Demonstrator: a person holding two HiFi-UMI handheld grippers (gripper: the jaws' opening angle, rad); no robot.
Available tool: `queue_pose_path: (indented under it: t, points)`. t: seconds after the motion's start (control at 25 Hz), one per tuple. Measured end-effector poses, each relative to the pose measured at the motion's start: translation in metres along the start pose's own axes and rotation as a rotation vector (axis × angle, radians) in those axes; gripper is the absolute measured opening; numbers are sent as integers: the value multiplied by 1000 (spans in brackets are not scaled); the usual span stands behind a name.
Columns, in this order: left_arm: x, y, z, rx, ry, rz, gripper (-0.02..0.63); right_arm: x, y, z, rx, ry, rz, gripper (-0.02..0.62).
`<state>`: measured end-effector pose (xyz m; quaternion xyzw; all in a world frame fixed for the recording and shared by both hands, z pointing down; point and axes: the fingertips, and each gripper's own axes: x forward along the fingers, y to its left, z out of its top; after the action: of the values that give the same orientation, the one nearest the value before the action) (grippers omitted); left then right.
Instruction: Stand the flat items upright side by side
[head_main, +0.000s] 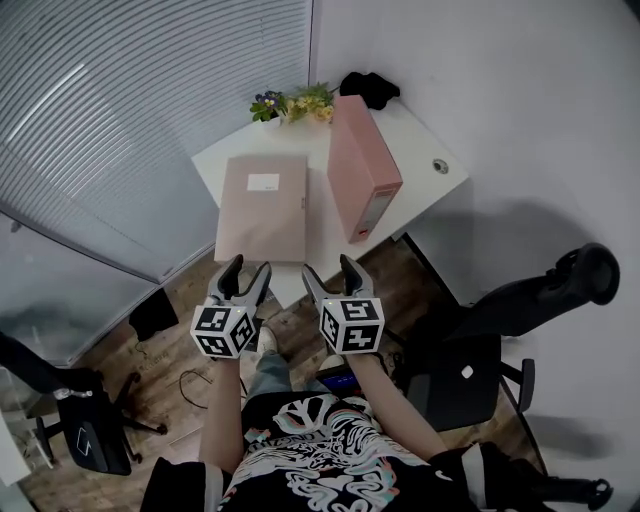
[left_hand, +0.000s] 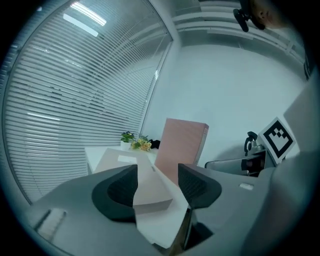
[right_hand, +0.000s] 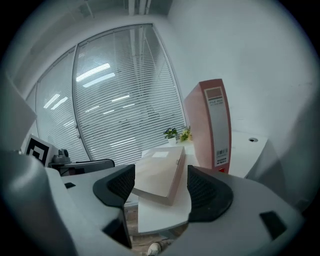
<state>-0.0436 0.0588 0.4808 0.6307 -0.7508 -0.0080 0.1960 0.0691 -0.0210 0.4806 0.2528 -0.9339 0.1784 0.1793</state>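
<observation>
A pale pink-beige file box (head_main: 264, 207) lies flat on the white table (head_main: 425, 150), its near end at the table's front edge. To its right a pink binder (head_main: 362, 166) stands upright. Both show again in the gripper views, the flat file box (left_hand: 142, 181) (right_hand: 160, 172) ahead of the jaws and the upright binder (left_hand: 181, 146) (right_hand: 212, 125) behind it. My left gripper (head_main: 243, 277) and right gripper (head_main: 328, 275) hover side by side just short of the table's front edge, both open with nothing between their jaws.
A small pot of flowers (head_main: 292, 103) and a dark object (head_main: 369, 88) sit at the table's far end by the window blinds. A cable hole (head_main: 440, 166) is in the table's right part. Black office chairs (head_main: 480, 350) stand right and lower left on the wooden floor.
</observation>
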Motion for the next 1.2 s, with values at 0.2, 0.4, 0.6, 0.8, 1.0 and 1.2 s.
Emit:
queue_pose_path:
  t: [0.2,0.4,0.6,0.8,1.0,1.2]
  points:
    - [-2,49,-10,-26,44,36,241,26,9,-6,15,20,-46,311]
    - [4,94,-21,-52,85,55,241,61,15,-25,70,101,-66,334]
    - [17,130,-35,-89,133,54,241,86,19,-36,78,145,-105,337]
    - [32,154,-50,-127,178,45,242,103,14,-43,83,174,-142,337]
    - [44,169,-70,-224,224,26,261,115,5,-52,100,195,-180,337]
    - [54,177,-89,-439,252,-28,279,122,4,-56,117,201,-203,336]
